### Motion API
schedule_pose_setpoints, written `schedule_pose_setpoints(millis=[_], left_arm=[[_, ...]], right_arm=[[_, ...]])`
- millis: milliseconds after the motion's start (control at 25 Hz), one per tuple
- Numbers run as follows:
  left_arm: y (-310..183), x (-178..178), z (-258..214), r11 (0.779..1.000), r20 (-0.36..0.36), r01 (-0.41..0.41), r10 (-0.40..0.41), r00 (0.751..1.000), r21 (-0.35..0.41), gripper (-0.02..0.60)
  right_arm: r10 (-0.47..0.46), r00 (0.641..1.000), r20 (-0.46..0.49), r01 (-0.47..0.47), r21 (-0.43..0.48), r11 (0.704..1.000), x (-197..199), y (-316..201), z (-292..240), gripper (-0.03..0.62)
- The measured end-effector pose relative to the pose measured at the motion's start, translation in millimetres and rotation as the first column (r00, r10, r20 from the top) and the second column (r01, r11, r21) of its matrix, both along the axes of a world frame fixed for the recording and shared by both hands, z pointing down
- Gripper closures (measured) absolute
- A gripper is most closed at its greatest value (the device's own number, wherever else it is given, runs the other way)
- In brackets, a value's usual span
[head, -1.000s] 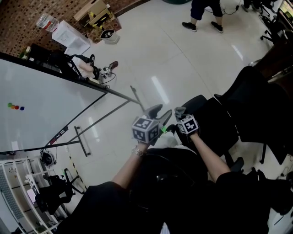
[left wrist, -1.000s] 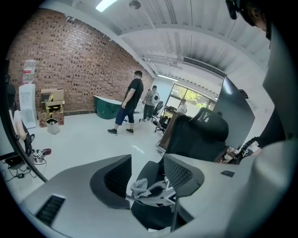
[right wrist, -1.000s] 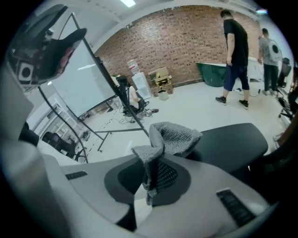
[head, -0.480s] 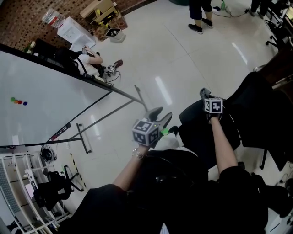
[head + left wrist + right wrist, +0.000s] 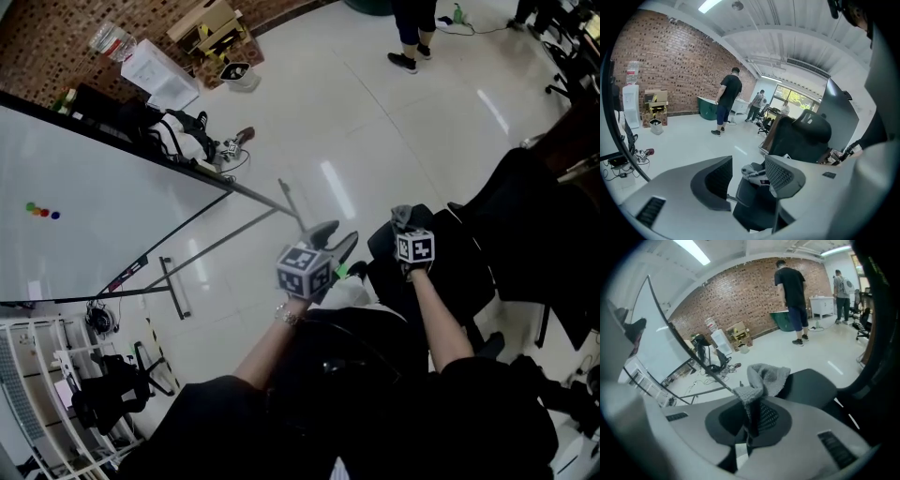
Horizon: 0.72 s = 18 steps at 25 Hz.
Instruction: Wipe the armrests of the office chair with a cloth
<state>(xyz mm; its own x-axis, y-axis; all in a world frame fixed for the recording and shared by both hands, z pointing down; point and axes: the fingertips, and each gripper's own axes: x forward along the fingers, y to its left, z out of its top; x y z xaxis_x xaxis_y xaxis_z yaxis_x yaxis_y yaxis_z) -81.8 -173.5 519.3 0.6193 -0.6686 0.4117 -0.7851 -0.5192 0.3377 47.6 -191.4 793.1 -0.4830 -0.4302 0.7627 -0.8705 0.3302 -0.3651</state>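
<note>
- Between the right gripper (image 5: 752, 418) jaws, the grey cloth (image 5: 766, 376) is pinched by a narrow bit, rest flopping above them, office chair (image 5: 813, 385) just beyond. Slip risk?
- Yeah, I'd guess drag along an armrest tugs it loose, thin grip like that. Left gripper (image 5: 747, 165) jaws are spread on nothing, cloth well beyond them, so no backup.

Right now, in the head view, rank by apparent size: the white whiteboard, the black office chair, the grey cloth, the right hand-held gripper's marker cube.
1. White whiteboard.
2. Black office chair.
3. Grey woven cloth and black-and-white marker cube look about alike; unranked.
</note>
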Motion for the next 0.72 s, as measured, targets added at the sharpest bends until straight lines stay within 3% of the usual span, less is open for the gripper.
schedule_pose_setpoints(millis=[200, 400, 480, 600, 720], left_arm=[[-3.3, 7.6, -1.5, 1.000, 0.007, -0.004, 0.003, 1.000, 0.009, 0.393], [-3.7, 20.6, 1.7, 1.000, -0.005, -0.015, 0.015, 1.000, -0.004, 0.393], [-3.4, 21.1, 0.7, 1.000, -0.002, -0.012, 0.012, 1.000, -0.003, 0.393], [-2.3, 13.9, -0.2, 1.000, 0.002, 0.009, -0.009, 1.000, -0.006, 0.393], [-1.2, 5.1, 1.1, 0.999, 0.009, 0.031, -0.031, 0.999, -0.012, 0.393]], right_arm=[[-0.256, 0.962, 0.094, 0.259, -0.016, 0.966, -70.0, 60.8, -5.4, 0.577], [-0.341, 0.925, 0.171, 0.355, -0.063, 0.933, -73.8, 88.2, -8.9, 0.577], [-0.277, 0.940, 0.198, 0.287, -0.024, 0.958, -51.9, 67.0, -24.0, 0.577], [-0.098, 0.973, 0.208, 0.090, 0.046, 0.995, 6.3, 12.9, -45.8, 0.577], [0.074, 0.989, 0.126, -0.084, 0.076, 0.994, 71.1, -36.3, -46.8, 0.577]])
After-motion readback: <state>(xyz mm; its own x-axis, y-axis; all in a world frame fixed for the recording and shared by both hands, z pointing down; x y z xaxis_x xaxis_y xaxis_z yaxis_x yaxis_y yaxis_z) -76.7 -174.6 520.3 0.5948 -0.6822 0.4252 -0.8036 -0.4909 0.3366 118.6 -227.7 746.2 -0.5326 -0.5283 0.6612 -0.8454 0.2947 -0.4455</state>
